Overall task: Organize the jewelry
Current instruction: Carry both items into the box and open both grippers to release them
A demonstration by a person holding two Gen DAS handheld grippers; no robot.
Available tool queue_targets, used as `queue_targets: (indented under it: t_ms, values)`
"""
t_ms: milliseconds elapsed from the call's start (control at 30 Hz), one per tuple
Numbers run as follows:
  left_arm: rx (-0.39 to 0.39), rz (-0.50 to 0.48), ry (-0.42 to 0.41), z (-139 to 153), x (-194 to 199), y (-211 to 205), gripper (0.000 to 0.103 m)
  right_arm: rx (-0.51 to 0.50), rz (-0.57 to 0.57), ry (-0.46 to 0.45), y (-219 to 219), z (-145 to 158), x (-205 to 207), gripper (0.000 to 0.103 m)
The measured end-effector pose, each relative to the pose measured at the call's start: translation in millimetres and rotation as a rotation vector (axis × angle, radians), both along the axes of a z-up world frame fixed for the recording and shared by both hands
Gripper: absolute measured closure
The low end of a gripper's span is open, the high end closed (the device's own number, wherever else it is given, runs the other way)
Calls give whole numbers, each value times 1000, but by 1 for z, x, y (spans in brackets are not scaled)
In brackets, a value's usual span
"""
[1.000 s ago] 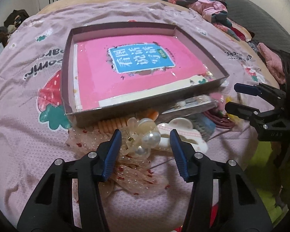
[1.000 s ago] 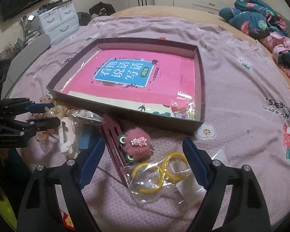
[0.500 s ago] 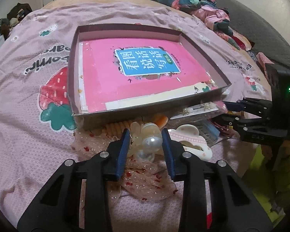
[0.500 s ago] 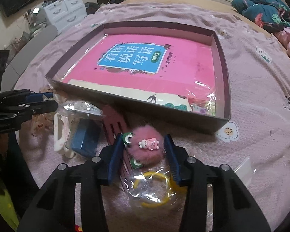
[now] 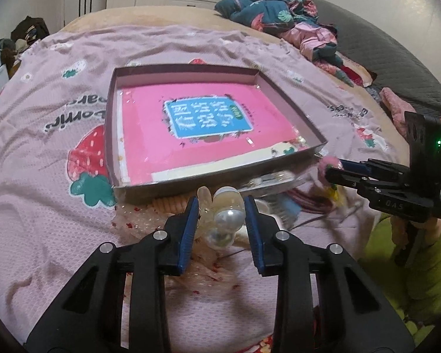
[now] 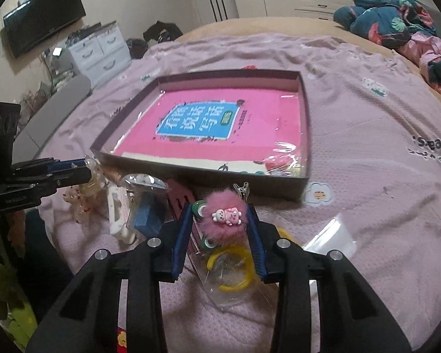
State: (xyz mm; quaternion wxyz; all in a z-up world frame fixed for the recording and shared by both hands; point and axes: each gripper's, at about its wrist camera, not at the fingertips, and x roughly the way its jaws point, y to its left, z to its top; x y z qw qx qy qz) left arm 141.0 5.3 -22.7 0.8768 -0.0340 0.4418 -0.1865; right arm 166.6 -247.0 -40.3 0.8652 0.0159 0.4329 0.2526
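Observation:
A shallow dark box point(image 5: 138, 188) with a pink book point(image 5: 205, 123) in it lies on the pink bedspread. In front of its near wall, my left gripper point(image 5: 220, 206) is shut on a pearl hair ornament point(image 5: 227, 217) and holds it a little above the loose pieces. The jaws of my right gripper point(image 6: 219, 210) are closing, and their pads press on a pink fluffy hair clip point(image 6: 225, 225) with a small bear charm. Each gripper also shows in the other's view: the right gripper point(image 5: 332, 170) at the right edge, the left gripper point(image 6: 85, 172) at the left edge.
Loose pieces lie before the box: yellow rings in a clear bag point(image 6: 230, 267), a blue item in a bag point(image 6: 145, 214), a white clip point(image 6: 114, 214), a maroon comb point(image 6: 179, 197), sheer speckled ribbon point(image 5: 138, 220). Clothes point(image 5: 279, 14) are piled at the far end. White drawers point(image 6: 100, 50) stand beside the bed.
Both grippers closed from wide open onto their pieces, the left on the pearl ornament, the right on the pink fluffy clip. Both have since lifted slightly, with the pieces in them.

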Motion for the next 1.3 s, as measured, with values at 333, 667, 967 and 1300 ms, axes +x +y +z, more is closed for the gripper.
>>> queue_targets:
  t_ms: [333,667,967,1300]
  values:
    - [-17,-46,-56,31,2,-25,79,45,-69,-64,-32,30,-12,68]
    - [-29,-35,-93,52,33,-36,79,42,-109,-135,-51,64,-4,68]
    - [-26,26,-86,51,66,-25,79,44,-99,-163,-37,80,21,68]
    - [-18,85,-27,22,104,-9,79,33,-86,-149,-9,78,67,68]
